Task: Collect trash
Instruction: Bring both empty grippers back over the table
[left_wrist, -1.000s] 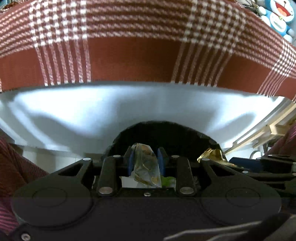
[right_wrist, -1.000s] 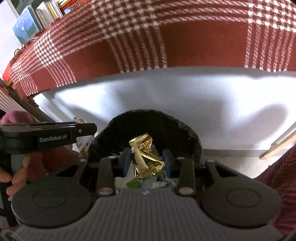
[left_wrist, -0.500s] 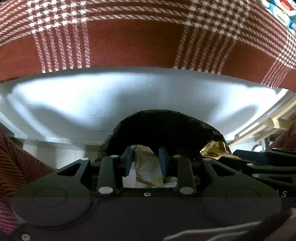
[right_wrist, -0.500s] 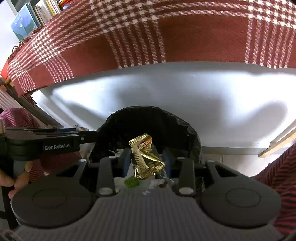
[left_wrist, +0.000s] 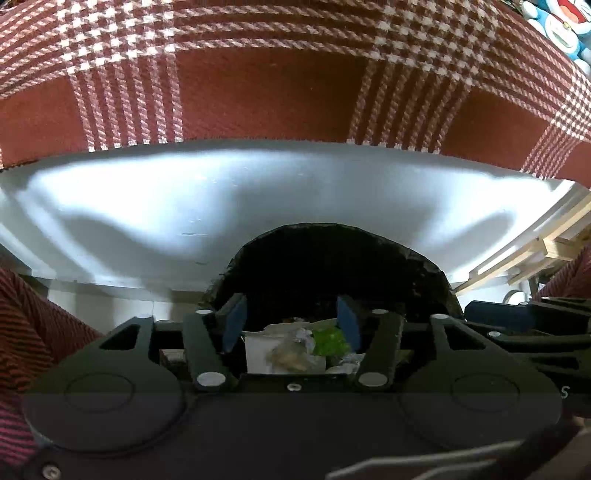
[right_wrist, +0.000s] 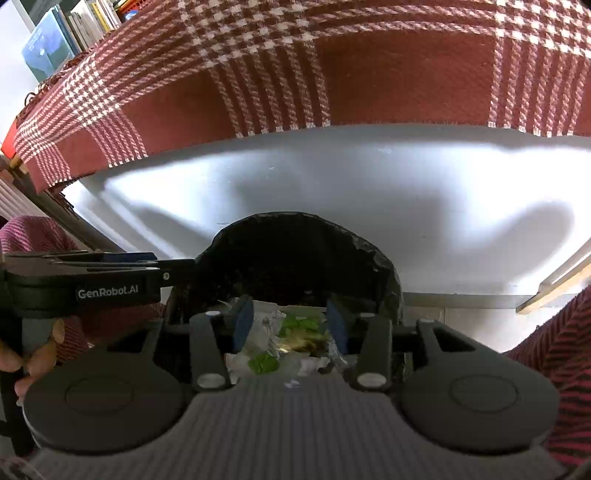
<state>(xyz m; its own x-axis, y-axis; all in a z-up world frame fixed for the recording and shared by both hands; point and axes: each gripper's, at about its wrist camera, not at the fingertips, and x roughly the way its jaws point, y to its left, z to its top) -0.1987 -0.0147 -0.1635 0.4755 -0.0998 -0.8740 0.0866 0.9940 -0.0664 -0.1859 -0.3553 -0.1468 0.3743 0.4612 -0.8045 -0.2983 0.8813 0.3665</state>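
Trash (right_wrist: 295, 343) sits heaped in the black-lined bin (left_wrist: 332, 258) below both grippers: crumpled white paper, a clear wrapper, green scraps and a glint of gold foil, all loose in the pile. Left gripper (left_wrist: 291, 325) hangs over it with blue pads spread wide, nothing between them. Right gripper (right_wrist: 290, 325) is likewise apart and empty above the heap. "GenRobot.AI" reads in white on the left gripper's side. Behind the bin, a white counter (right_wrist: 332, 177) under a red plaid cloth (left_wrist: 277, 74).

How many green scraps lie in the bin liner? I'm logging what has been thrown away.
2 in the right wrist view: one green scrap further back in the bin liner, another green scrap nearer the camera. More may be buried.
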